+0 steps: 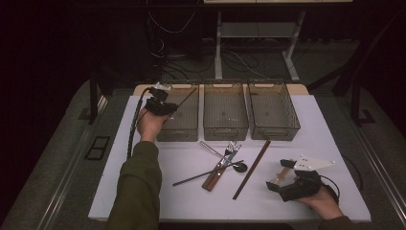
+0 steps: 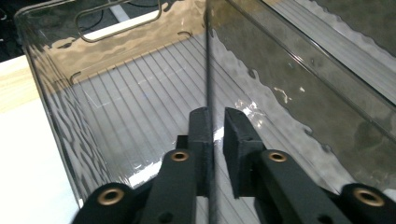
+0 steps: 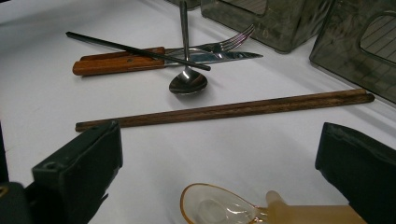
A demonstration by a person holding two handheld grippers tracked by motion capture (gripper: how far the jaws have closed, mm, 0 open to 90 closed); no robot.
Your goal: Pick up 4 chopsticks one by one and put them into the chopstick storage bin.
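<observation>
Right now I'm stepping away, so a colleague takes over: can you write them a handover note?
Left gripper: over the left bin, jaws just eased apart, black chopstick between them, one pad seemingly touching it.
Right gripper: open, resting on the table over a clear spoon.
On the table: brown chopstick, black chopstick, fork, knife, metal spoon.
Left to do: sort those into bins.
</observation>
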